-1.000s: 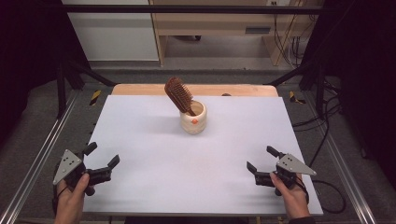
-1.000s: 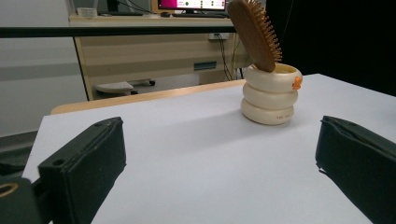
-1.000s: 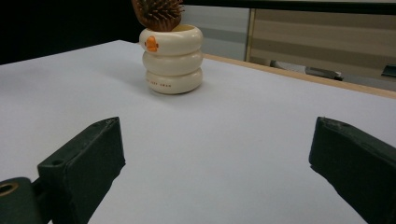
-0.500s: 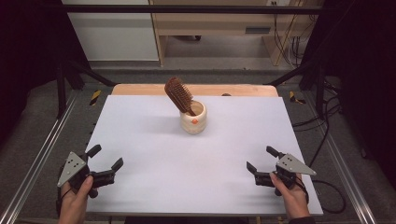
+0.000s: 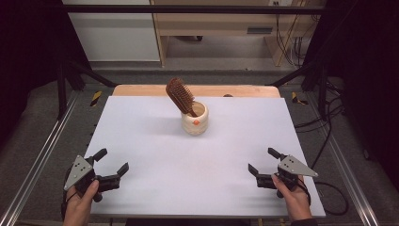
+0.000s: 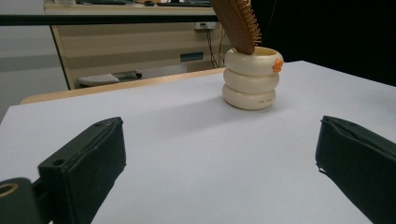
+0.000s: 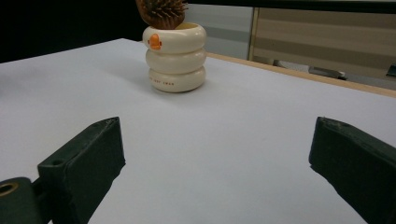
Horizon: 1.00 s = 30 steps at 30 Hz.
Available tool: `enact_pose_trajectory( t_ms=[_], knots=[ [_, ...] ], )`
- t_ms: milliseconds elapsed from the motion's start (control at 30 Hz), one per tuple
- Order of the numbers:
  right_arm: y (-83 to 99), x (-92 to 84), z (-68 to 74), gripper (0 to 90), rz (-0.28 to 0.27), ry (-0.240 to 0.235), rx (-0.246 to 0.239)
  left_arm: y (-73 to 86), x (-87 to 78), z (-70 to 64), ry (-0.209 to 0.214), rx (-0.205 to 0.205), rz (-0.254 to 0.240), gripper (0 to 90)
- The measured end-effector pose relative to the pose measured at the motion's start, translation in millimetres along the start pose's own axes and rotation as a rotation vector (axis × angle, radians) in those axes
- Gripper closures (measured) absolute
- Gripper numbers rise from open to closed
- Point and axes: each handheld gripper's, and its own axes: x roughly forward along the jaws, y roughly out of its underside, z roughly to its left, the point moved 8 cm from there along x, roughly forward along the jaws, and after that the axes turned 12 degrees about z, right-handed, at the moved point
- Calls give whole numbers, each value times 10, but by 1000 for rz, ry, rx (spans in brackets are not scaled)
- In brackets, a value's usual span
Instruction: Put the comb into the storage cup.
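From where I stood, almost nothing could be read. The cup (image 6: 252, 78) carried one short line of small dark print low on its bottom ring, seen in the left gripper view, too fine to make out. In the right gripper view the same sort of line sat on the lowest ring (image 7: 164, 82), reddish and just as illegible. An orange mark (image 7: 155, 42) stood on the top ring, a small figure rather than letters. No brand, number or sign could be read anywhere else.
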Motion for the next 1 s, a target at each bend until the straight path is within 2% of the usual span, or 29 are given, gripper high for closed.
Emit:
enact_pose_trajectory(
  t_ms=[833, 1000],
  knots=[
    [10, 21, 50, 37, 5, -20, -17, -22, 78, -262, 34, 50, 2, 16],
    [3, 28, 81, 38, 3, -29, -23, -33, 92, -313, 34, 42, -7, 16]
  ],
)
